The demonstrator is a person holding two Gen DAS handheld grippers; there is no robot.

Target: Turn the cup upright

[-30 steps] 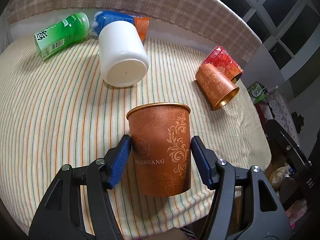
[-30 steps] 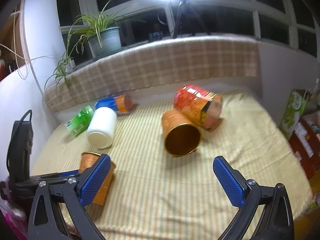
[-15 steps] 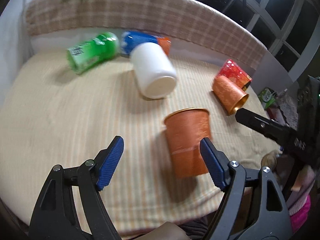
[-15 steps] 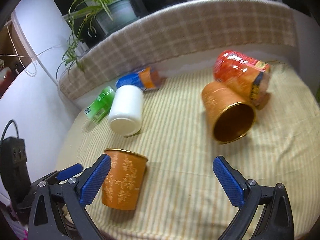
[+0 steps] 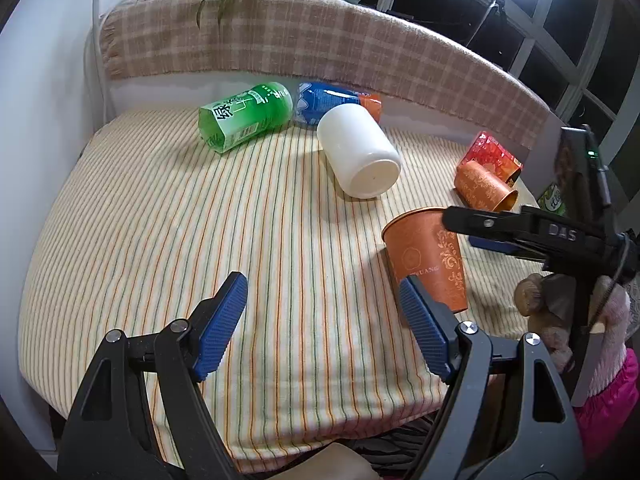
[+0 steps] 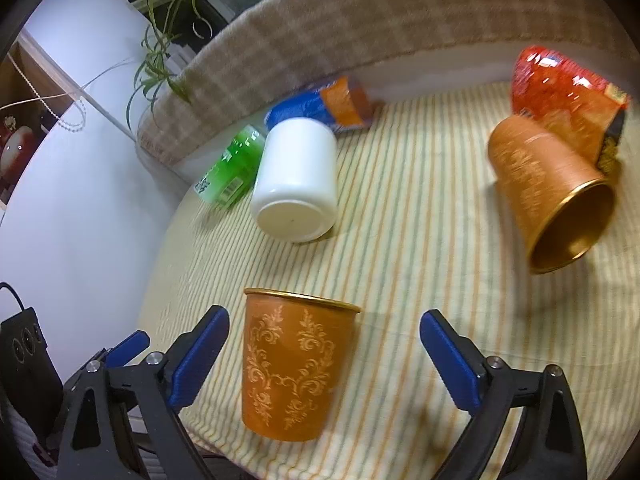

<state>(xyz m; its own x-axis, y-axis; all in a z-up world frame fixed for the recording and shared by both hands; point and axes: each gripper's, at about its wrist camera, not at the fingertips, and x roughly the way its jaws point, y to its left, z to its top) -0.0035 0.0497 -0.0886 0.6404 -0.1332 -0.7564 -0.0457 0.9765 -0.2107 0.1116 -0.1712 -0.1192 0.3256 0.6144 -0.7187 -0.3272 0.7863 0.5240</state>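
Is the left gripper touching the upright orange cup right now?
Apart. The left wrist view shows the left gripper open over bare cloth, with the upright orange cup outside its fingers.

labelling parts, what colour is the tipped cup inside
Shiny gold inside the tipped cup, best seen in the right wrist view.

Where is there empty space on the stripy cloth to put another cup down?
The biggest bare patch of striped cloth is the left half, in front of the green bottle and left of the upright orange cup. It is crowded at the back by the white jar and at the right by the tipped orange cup.
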